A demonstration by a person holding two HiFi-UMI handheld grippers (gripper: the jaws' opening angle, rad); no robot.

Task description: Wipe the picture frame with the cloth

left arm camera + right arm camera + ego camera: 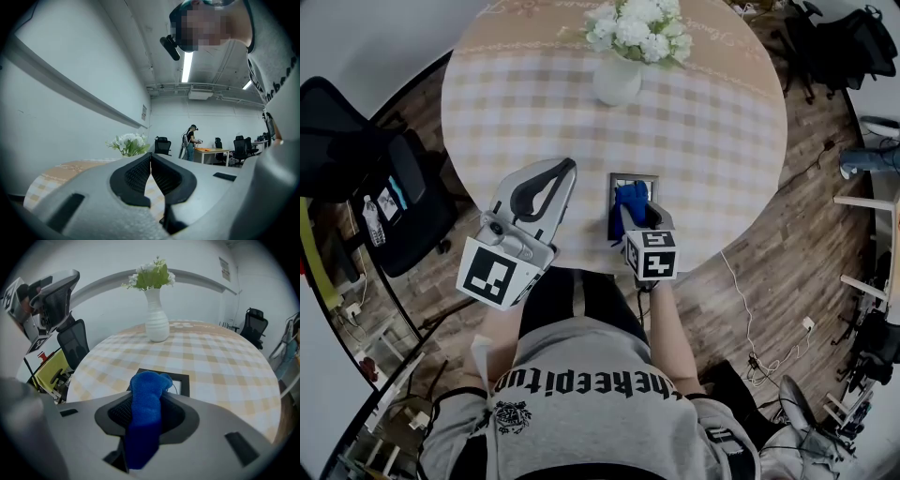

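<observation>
A dark picture frame (635,183) lies flat on the checked round table (722,122) near its front edge; the right gripper view shows the frame (182,382) just beyond the jaws. My right gripper (631,211) is shut on a blue cloth (146,404), and the cloth (628,202) hangs over the frame's near part. My left gripper (567,169) is held above the table's front left, tilted upward, jaws shut on nothing (151,161).
A white vase of white flowers (621,66) stands at the table's middle back, also seen past the frame as the vase (156,317). A black office chair (366,187) sits left of the table. Cables run over the wood floor (750,309) at right.
</observation>
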